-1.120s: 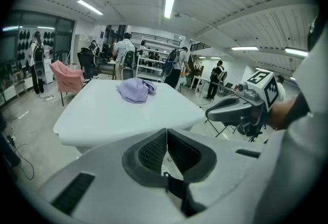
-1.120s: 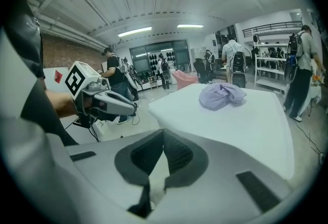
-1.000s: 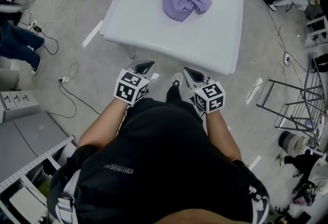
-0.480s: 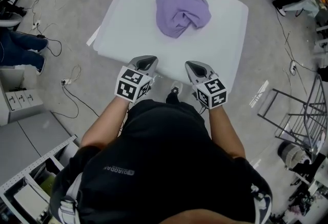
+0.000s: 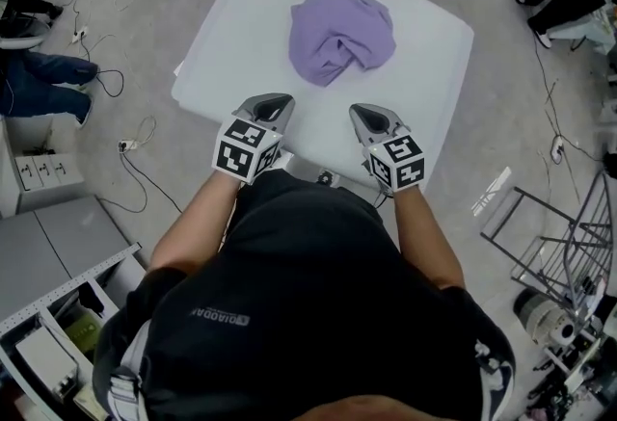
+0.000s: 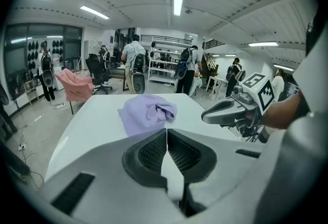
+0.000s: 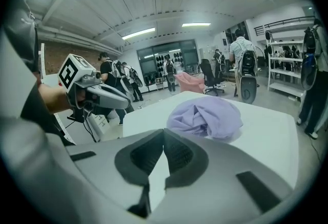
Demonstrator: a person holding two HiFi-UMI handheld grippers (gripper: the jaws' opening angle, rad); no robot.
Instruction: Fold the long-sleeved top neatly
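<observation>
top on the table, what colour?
Plain light purple top, no pattern; clearest in the head view.

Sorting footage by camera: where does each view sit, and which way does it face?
Head view: on the head, steeply down at purple top on white table; torso, forearms, left gripper, right gripper show.
Left gripper view: on left gripper, along its shut jaws toward the top; right gripper at right.
Right gripper view: likewise; left gripper at left.
All share the top.
</observation>
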